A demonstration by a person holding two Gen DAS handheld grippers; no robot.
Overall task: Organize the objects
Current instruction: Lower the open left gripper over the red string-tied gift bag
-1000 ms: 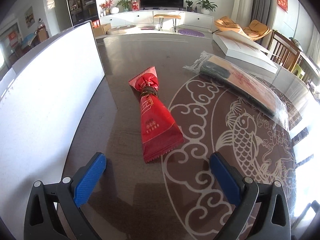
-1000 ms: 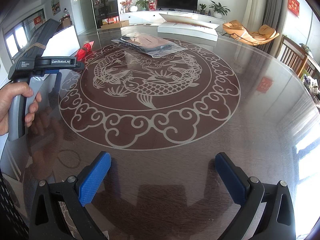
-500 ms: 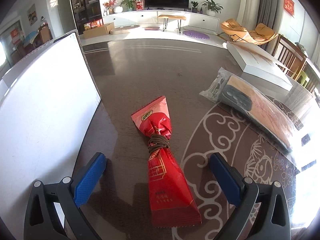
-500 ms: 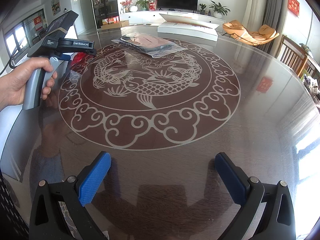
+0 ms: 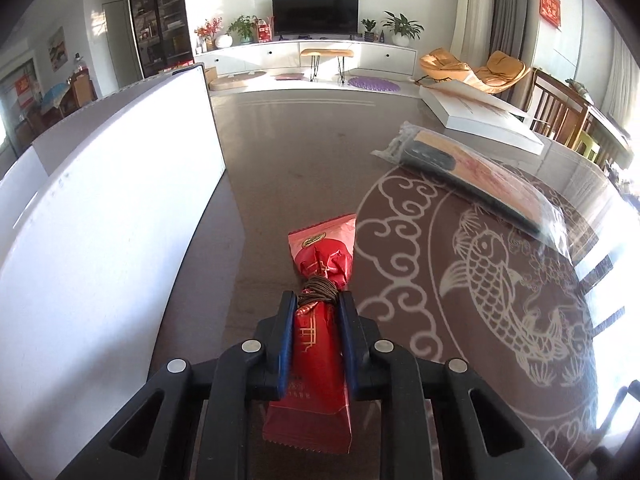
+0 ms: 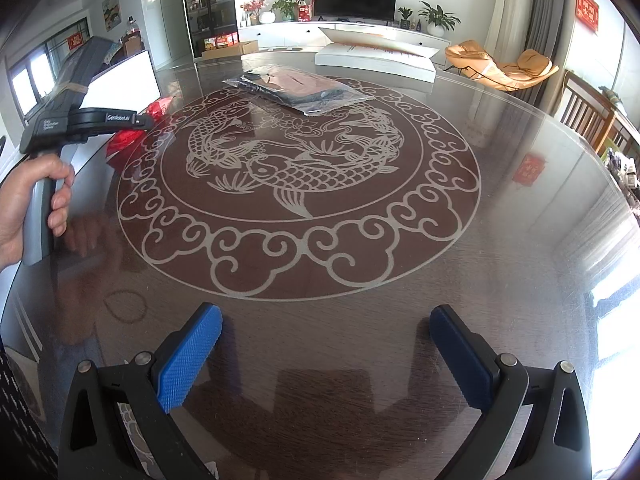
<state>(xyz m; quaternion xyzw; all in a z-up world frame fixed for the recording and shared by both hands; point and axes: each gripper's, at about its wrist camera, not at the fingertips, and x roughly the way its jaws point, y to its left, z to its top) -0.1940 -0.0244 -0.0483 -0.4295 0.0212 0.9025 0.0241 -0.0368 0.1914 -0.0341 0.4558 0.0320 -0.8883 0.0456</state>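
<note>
The left gripper [image 5: 318,304] has its jaws clamped on the red packet [image 5: 316,344], lying on the table [image 5: 304,152] beside the white board [image 5: 120,216]; the right gripper [image 6: 326,352] hangs with jaws apart above bare table.

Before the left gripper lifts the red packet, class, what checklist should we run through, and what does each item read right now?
1. Left gripper closed on the red packet: ok, both blue pads press its sides.
2. Grip position: ok, just below the brown string tie.
3. Packet free of the white box on its left: ok, a gap shows.
4. Clear-wrapped package out of the way: ok, it lies apart to the right.
5. Right gripper out of the way: ok, open, holding nothing.
6. Grip firm enough for lifting: cannot tell.
</note>
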